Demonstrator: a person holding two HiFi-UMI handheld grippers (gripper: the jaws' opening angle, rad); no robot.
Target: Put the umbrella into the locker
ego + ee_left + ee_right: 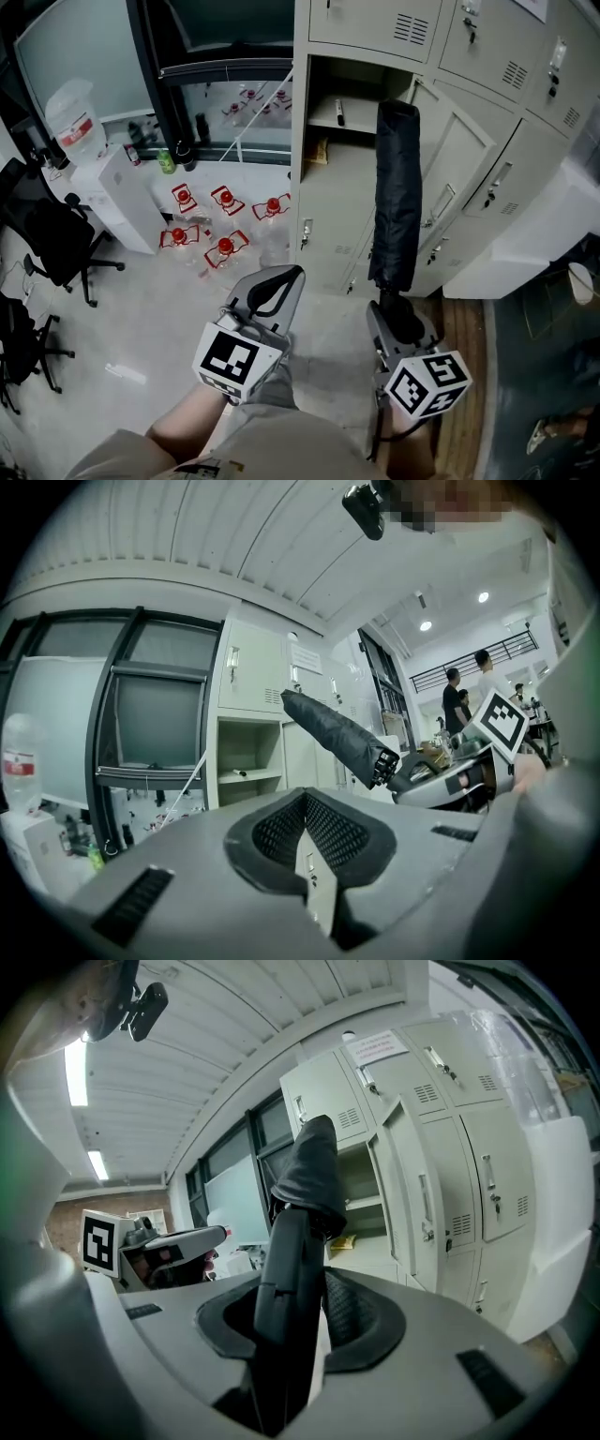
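Two grippers are held out before the open locker (333, 206). The right gripper (401, 314) is clamped on the handle of the folded black umbrella (397, 178), which stands upright just in front of the open compartment, still outside it. The left gripper (272, 289) has its jaws together and holds nothing.

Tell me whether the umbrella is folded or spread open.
Folded. The umbrella shows its black canopy rolled into a narrow tube, handle clamped in the right gripper.

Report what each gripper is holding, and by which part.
The right gripper holds the folded black umbrella by its handle. The left gripper holds nothing; its jaws are together.
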